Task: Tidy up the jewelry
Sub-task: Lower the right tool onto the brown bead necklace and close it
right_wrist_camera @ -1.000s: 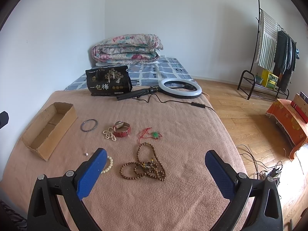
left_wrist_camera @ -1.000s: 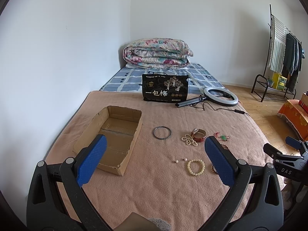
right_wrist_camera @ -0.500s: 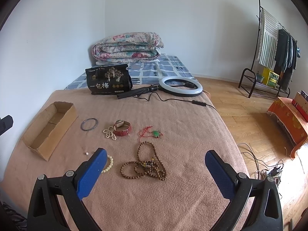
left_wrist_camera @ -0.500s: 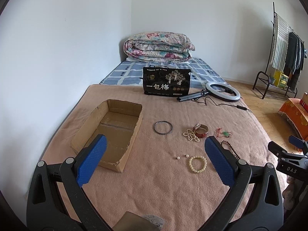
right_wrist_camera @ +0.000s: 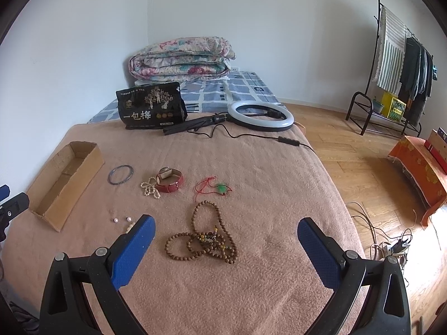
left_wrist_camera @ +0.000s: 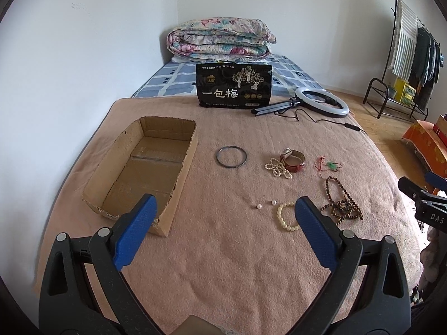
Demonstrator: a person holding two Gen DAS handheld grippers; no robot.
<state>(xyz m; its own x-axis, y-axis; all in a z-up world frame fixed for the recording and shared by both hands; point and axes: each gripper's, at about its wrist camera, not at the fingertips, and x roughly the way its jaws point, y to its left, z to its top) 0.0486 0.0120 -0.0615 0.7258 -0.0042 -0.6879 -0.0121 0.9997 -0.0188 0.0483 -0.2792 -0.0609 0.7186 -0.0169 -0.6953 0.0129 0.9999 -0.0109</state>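
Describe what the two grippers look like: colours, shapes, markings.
Both are alike. The left gripper has two black plastic arms with cut-out openings and silver rivets, each tipped with a blue, finely textured pad. The right gripper has the same black frame and blue pads. Seen from the left wrist view, its body carries white letters "DAS". No cables or sleeves show.

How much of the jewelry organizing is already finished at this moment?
Nothing looks done: the cardboard box seems empty. Both the left gripper and right gripper are open, holding nothing. The bangle, red watch and wooden beads remain on the blanket.
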